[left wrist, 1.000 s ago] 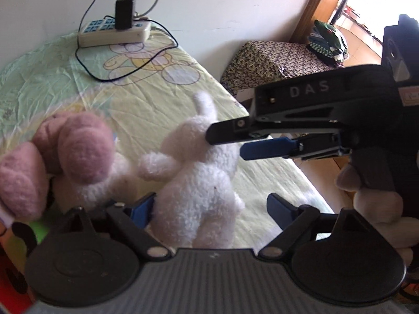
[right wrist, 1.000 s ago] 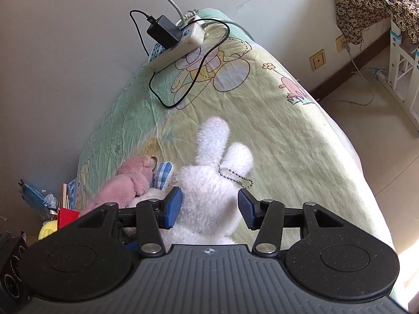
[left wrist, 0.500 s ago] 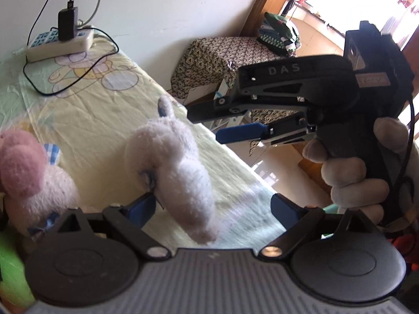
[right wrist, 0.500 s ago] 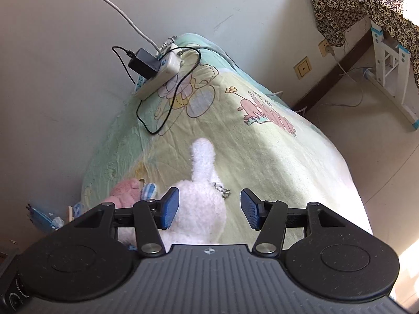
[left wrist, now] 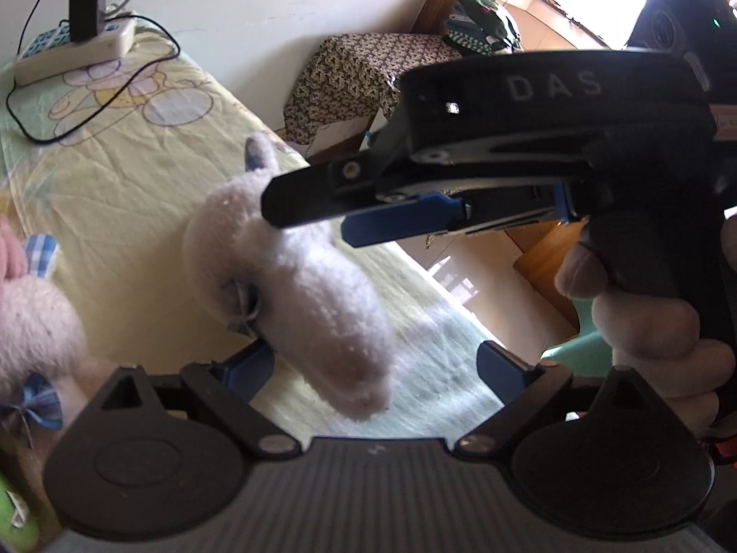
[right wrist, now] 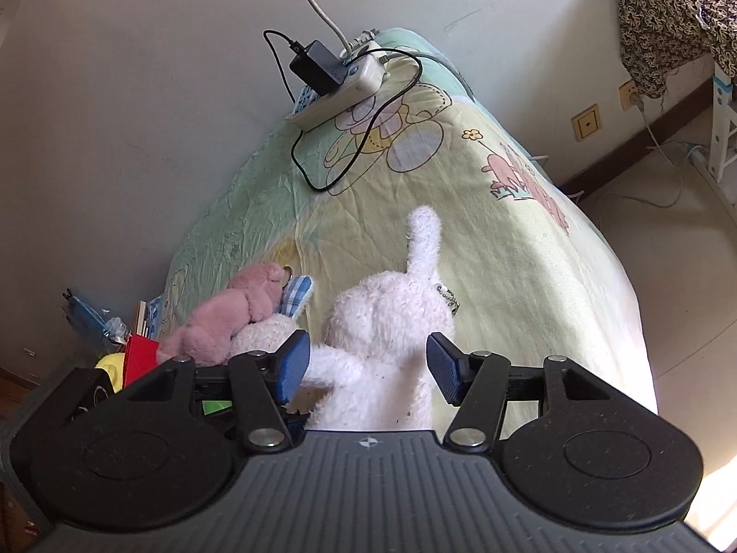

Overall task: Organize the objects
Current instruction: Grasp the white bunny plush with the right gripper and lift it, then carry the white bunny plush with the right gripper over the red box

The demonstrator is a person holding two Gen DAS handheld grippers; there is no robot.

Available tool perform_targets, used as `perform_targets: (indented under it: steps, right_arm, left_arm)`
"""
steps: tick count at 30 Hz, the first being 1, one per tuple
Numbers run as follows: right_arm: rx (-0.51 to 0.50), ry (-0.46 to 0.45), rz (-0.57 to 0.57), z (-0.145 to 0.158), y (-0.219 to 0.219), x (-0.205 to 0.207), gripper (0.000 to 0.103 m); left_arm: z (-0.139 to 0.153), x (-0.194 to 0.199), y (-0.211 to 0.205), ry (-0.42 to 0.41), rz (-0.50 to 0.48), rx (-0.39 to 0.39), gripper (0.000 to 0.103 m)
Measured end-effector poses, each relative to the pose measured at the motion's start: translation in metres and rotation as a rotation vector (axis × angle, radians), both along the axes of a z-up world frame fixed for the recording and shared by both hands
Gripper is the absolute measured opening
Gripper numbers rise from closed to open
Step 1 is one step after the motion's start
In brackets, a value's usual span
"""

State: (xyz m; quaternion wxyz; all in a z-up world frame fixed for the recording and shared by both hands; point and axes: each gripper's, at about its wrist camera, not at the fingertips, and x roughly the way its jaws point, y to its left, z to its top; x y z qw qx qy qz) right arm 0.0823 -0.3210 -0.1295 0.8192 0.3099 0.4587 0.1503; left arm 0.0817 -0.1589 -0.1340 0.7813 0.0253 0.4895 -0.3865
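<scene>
A white plush rabbit [right wrist: 387, 322] sits on the bed [right wrist: 506, 253], its ear pointing up and a bead chain on its back. My right gripper [right wrist: 366, 368] is open, its blue pads on either side of the rabbit's body, not squeezing it. In the left wrist view the rabbit [left wrist: 295, 267] stands between my open left gripper [left wrist: 373, 368] and the right gripper [left wrist: 341, 212], which reaches in from the right over the rabbit's head. A pink and white plush [right wrist: 239, 318] lies just left of the rabbit and shows at the left edge of the left wrist view [left wrist: 27, 313].
A white power strip with a black charger [right wrist: 336, 78] and black cable lies at the bed's far end by the wall. A patterned cloth-covered stand [left wrist: 364, 73] is right of the bed. Red, yellow and blue clutter [right wrist: 119, 350] sits left of the plushes.
The rabbit has turned, so its ear now points up and its side faces the left camera. My right gripper has come closer over it. Both stay open.
</scene>
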Motion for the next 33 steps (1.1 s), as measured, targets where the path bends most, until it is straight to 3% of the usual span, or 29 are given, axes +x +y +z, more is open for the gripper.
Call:
perform_targets:
  steps: [3, 7, 11, 16, 21, 27, 33]
  right_arm:
    - [-0.049, 0.018, -0.026, -0.005, -0.009, 0.0, 0.06]
    - [0.111, -0.018, -0.041, -0.004, -0.026, -0.004, 0.062]
    - [-0.004, -0.009, -0.022, -0.006, -0.016, 0.003, 0.064]
    - [0.015, 0.049, -0.013, -0.025, -0.021, 0.005, 0.064]
    - [0.096, 0.093, -0.033, -0.033, -0.029, 0.0, 0.058]
    - [0.123, 0.088, -0.008, -0.024, -0.025, -0.014, 0.051]
    - [0.15, 0.088, 0.053, -0.02, -0.008, -0.035, 0.049]
  left_arm:
    - [-0.002, -0.005, -0.006, -0.016, -0.022, 0.02, 0.095]
    - [-0.003, 0.001, 0.004, -0.003, 0.018, 0.015, 0.095]
    - [-0.006, 0.014, 0.01, 0.036, 0.072, -0.002, 0.095]
    - [-0.007, 0.015, -0.004, 0.037, 0.066, 0.003, 0.094]
    - [-0.015, 0.017, -0.012, 0.079, 0.061, -0.006, 0.092]
    - [-0.004, -0.001, -0.007, 0.06, 0.044, -0.013, 0.09]
    - [0.004, -0.02, 0.021, 0.037, 0.08, -0.01, 0.079]
